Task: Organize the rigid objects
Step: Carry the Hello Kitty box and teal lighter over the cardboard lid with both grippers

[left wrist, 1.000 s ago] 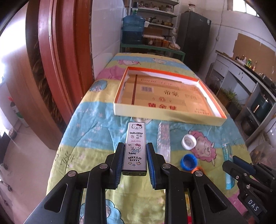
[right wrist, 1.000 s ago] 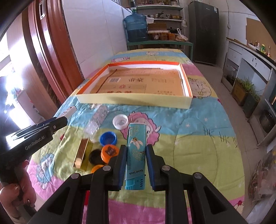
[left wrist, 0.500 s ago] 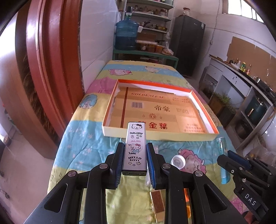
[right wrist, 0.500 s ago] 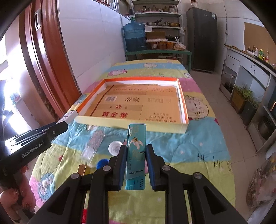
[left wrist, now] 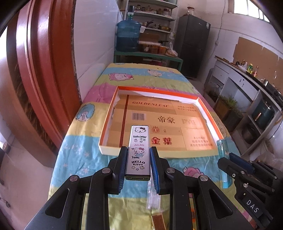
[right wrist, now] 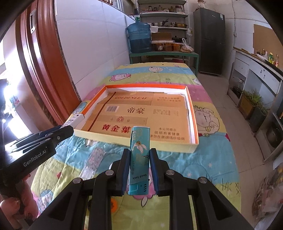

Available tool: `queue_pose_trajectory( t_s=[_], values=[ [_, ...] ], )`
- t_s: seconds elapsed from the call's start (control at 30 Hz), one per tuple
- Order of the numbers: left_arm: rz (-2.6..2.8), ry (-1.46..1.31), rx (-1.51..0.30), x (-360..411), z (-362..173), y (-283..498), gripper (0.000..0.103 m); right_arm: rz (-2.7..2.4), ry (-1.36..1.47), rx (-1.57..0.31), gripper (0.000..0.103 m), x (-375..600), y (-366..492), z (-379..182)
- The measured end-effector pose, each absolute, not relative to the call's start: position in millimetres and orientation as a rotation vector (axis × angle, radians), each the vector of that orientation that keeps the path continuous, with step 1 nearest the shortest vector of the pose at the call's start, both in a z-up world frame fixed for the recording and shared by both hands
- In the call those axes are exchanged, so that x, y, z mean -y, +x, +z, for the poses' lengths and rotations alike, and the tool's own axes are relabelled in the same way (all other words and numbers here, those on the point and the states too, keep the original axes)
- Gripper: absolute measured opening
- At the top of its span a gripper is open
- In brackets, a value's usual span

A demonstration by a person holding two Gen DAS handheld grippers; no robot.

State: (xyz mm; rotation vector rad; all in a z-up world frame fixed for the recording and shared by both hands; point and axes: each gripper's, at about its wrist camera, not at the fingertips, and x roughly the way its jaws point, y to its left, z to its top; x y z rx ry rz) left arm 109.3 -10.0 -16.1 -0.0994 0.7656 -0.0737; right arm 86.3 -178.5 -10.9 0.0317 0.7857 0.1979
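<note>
Cartoon-print cloth (left wrist: 83, 152) covers table; kitchen shelves (right wrist: 162, 16) behind.

A shallow box (right wrist: 134, 139) lies on the table (right wrist: 212, 159), cardboard (right wrist: 141, 113) flat inside it. Two lighters (left wrist: 139, 152) (right wrist: 139, 159) hang before its near wall. A water jug (right wrist: 139, 38) stands behind the table.

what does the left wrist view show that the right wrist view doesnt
Only the left wrist view shows the Hello Kitty lighter's printed face, clamped in the left gripper. Only the right wrist view shows the teal lighter's "Good luck" print in the right gripper, plus a hand. Both show the orange-rimmed box on the cartoon tablecloth.
</note>
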Motion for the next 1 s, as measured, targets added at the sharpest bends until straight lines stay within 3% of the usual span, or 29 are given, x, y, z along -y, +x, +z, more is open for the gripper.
queue_pose_trajectory(
  t_s=[1.0],
  values=[
    [-0.054, -0.055, -0.825, 15.7, -36.0, 223.2, 0.026, 0.234, 0.025, -0.816, 0.023, 184.0, 208.5, -24.6]
  ],
)
